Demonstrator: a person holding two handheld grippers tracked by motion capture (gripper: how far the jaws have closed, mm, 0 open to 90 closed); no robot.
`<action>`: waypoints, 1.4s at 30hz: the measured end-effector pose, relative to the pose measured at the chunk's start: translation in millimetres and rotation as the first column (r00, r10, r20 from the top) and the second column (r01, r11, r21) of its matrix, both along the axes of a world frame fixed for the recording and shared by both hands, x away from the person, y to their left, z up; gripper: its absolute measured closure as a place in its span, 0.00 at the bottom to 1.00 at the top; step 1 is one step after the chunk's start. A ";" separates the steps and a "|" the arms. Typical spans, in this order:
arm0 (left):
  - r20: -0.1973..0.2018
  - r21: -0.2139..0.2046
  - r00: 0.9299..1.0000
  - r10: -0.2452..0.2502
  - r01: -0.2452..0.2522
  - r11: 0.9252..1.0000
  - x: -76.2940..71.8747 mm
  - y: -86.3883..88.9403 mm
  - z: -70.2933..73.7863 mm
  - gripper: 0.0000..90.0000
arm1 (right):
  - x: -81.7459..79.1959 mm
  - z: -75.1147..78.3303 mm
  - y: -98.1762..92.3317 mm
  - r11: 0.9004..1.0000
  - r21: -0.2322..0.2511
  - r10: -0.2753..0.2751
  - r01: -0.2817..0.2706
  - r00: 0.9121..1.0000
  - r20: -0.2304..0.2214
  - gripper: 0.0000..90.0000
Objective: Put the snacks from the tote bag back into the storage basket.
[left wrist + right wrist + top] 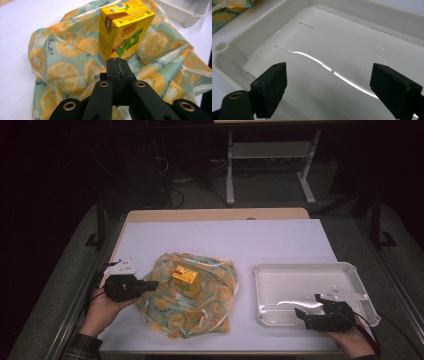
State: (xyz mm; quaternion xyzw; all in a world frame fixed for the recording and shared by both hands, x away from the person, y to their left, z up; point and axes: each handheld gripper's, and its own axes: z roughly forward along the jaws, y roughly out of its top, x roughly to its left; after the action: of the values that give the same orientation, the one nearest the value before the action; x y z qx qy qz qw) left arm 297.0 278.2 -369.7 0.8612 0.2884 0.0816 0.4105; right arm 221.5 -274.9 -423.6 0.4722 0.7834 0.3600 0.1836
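Observation:
A yellow juice carton (186, 281) (125, 30) stands upright on a crumpled cloth printed with lemon slices (200, 312) (67, 72) in the middle of the table. My left gripper (152, 284) (117, 61) is at the cloth's left edge, low over the fabric and just short of the carton's base. Its jaws are pressed together, and I see no fabric between them. My right gripper (307, 306) (328, 68) hovers over the near part of a white plastic tray (305, 267) (362, 15), jaws wide apart with nothing between them.
A white sheet (225, 237) covers the wooden table, bare behind the cloth and the tray. The tray has raised walls and slots in its floor. Dark floor and a metal desk frame (230, 165) lie beyond the far edge.

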 end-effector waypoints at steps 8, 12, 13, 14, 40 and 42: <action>0.002 0.006 1.000 -0.010 0.010 1.000 11.7 -9.1 -5.7 1.00 | 0.1 0.2 -0.1 1.000 0.000 -0.002 0.002 1.000 -0.003 0.16; 0.007 0.009 1.000 -0.005 0.005 1.000 20.1 -14.5 -8.6 1.00 | 0.8 0.0 1.0 1.000 -0.006 0.001 -0.001 1.000 0.000 0.16; 0.007 0.008 1.000 -0.004 0.004 1.000 22.4 -16.3 -9.1 1.00 | 0.9 0.0 1.0 1.000 -0.006 0.001 -0.001 1.000 -0.001 0.16; 0.006 0.009 1.000 -0.015 0.015 1.000 26.5 -20.6 -10.6 1.00 | 1.2 -0.1 0.5 1.000 -0.003 0.001 -0.001 1.000 -0.006 0.16; -0.024 0.050 0.995 -0.094 0.095 0.994 23.4 -37.2 -17.7 1.00 | 0.5 0.0 -0.2 1.000 -0.003 0.002 -0.002 1.000 -0.012 0.16; -0.030 0.049 0.995 -0.098 0.099 0.994 21.2 -38.3 -17.5 1.00 | 0.6 -0.2 -0.2 1.000 -0.006 0.005 -0.005 1.000 -0.009 0.16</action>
State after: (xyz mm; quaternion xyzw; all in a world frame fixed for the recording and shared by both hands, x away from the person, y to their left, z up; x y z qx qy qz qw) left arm 318.2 240.0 -387.2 0.8855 0.2491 0.0565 0.3880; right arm 222.1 -275.1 -423.7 0.4714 0.7865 0.3558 0.1804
